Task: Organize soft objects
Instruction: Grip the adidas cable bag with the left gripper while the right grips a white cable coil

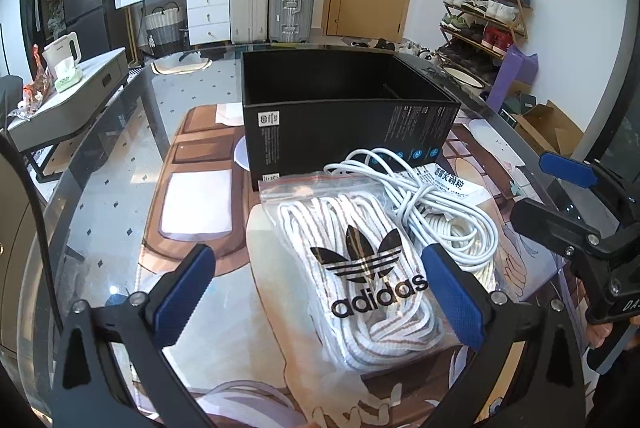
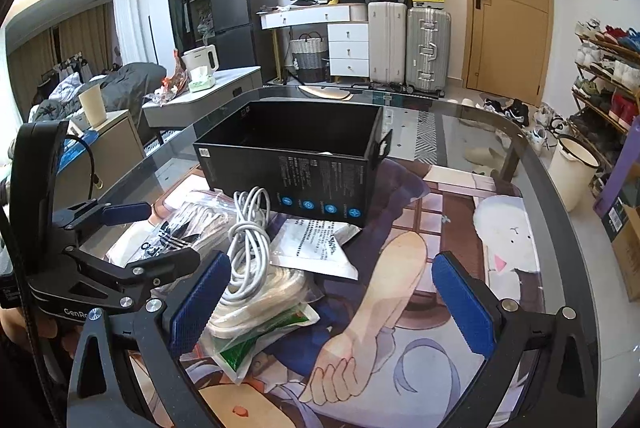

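Note:
A clear zip bag of white laces with an Adidas logo [image 1: 360, 268] lies on the table mat, also seen in the right wrist view [image 2: 176, 236]. A coiled white cable [image 1: 432, 196] [image 2: 244, 240] rests beside it on other flat packets [image 2: 316, 248]. An open black box [image 1: 344, 108] [image 2: 296, 164] stands just behind them. My left gripper [image 1: 316, 292] is open, its jaws on either side of the Adidas bag, just above it. My right gripper [image 2: 334, 304] is open and empty, right of the cable pile.
A glass table with a printed mat [image 2: 400, 268] carries everything. A green-and-clear packet [image 2: 256, 340] lies under the cable. Beyond the table are suitcases [image 2: 408, 44], a door [image 2: 508, 8], a shoe rack [image 1: 484, 16] and a side table [image 1: 72, 100].

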{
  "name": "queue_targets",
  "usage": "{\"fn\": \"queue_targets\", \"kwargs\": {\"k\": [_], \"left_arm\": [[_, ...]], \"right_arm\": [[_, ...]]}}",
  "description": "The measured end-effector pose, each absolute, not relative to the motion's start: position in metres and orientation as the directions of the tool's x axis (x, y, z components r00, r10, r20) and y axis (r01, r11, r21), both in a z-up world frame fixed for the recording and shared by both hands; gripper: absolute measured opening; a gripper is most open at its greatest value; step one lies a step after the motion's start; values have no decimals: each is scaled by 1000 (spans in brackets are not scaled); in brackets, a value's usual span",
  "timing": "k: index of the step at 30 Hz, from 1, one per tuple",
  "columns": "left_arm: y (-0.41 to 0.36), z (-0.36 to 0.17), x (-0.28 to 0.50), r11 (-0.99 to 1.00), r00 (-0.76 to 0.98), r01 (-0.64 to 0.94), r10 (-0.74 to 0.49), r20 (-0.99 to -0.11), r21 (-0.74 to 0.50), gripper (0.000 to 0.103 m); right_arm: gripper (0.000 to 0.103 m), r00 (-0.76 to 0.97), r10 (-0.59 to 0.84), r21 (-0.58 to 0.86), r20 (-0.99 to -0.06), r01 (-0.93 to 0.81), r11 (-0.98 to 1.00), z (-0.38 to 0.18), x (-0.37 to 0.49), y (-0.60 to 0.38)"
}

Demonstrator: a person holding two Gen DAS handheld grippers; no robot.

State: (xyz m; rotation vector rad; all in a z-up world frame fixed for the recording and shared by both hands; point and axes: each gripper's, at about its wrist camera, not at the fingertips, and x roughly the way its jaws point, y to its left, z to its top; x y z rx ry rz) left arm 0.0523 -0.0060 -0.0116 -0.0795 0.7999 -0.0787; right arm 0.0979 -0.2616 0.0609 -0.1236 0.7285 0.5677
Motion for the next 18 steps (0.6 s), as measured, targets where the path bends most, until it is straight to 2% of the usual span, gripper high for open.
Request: {"fn": "queue_targets", "kwargs": {"k": [2, 5, 12, 13, 16, 18], "left_arm": [[-7, -13, 53, 994, 689, 52, -105, -717, -95, 103], [-7, -13, 53, 993, 686, 72, -120, -717, -98, 98], [-9, -13, 49, 978, 681, 150, -208, -702, -145, 61], [-8, -12, 48, 977, 680, 153, -213, -702, -149, 61], [-3, -11, 46, 976, 686, 153, -218, -694, -155, 50], [0, -10, 45, 975, 691, 152, -223, -688, -163, 46]], "right_arm": [[102, 594, 448, 81, -668, -541, 837, 60, 100, -256], [102, 579, 446, 73, -682, -553, 830, 58, 106, -249], [102, 556, 462, 67, -692, -587, 807, 57, 113, -234], [102, 552, 464, 65, -693, -593, 803, 57, 113, -232], [102, 535, 474, 65, -699, -613, 787, 55, 115, -226], [102, 527, 481, 64, -701, -625, 778, 54, 115, -222]]}}
